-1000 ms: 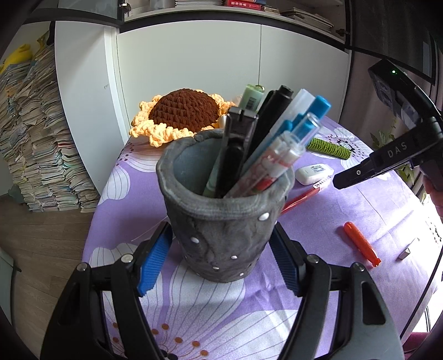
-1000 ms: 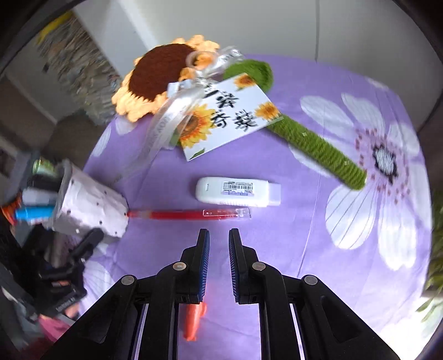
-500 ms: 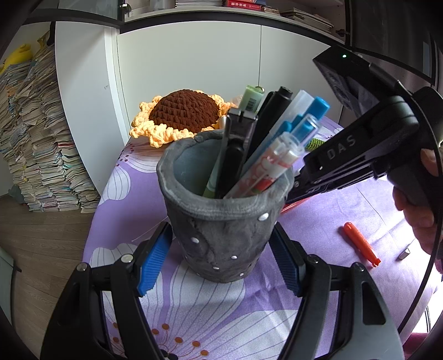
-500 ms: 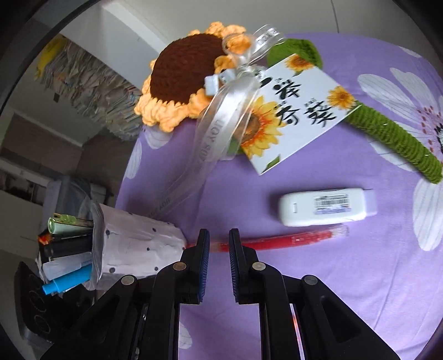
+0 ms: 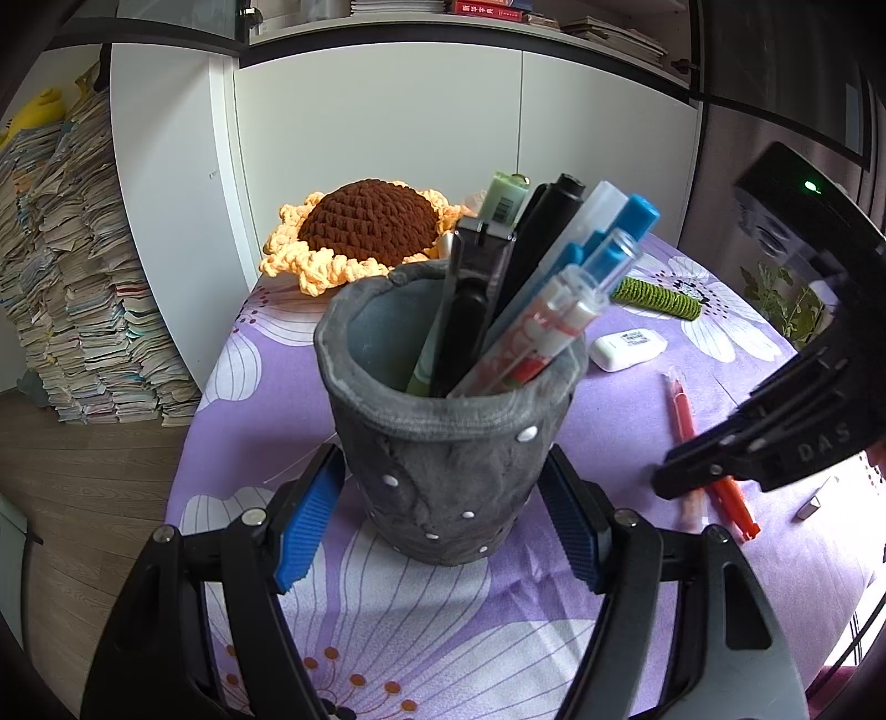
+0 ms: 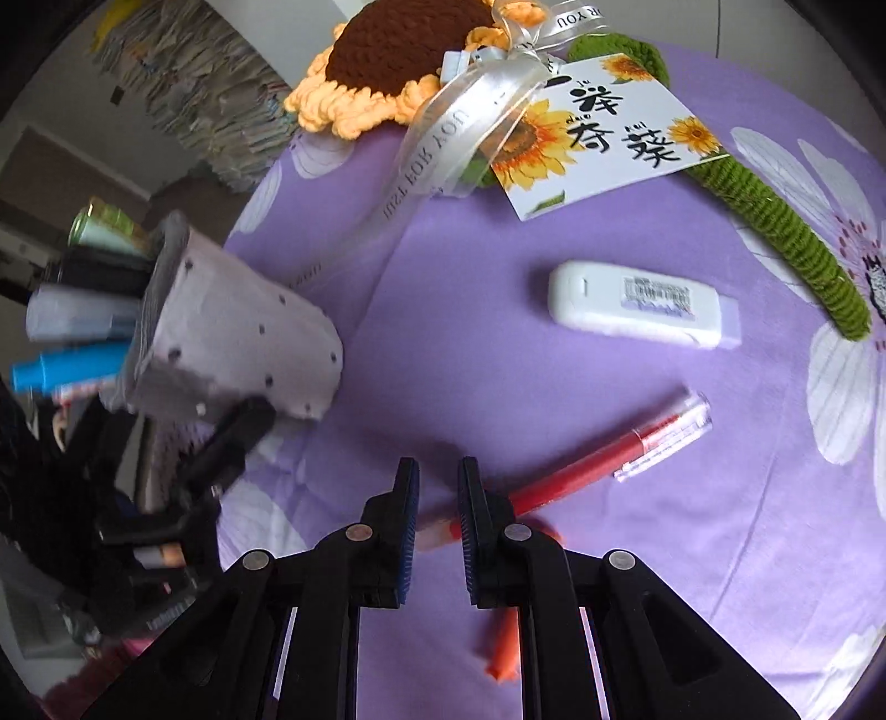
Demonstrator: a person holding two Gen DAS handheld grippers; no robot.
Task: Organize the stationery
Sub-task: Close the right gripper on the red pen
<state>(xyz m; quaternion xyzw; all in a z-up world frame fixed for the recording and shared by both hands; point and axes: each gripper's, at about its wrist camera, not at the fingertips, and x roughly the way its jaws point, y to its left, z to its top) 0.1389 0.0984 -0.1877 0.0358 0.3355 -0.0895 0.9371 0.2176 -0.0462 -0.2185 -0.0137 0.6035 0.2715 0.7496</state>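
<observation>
Now left claw (image 5: 443, 498) clamped around grey pen cup (image 5: 451, 443). Right claw (image 6: 437, 487) closed, empty, just above red pen (image 6: 587, 459); white eraser (image 6: 642, 304) well ahead.

1. White cabinet doors (image 5: 387, 127) behind the worktop (image 5: 443, 620), which wears a purple floral cloth.
2. Shelf with books (image 5: 487, 6) above.
3. Tall paper stacks (image 5: 72, 288) on wood-look floor (image 5: 72, 476).
4. Daylight, potted green plant (image 5: 786, 299).

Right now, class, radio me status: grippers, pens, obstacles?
Left gripper clamped on cup. Right gripper shut, empty, over red pen. Orange pen, corrector loose nearby. Nothing blocking.
</observation>
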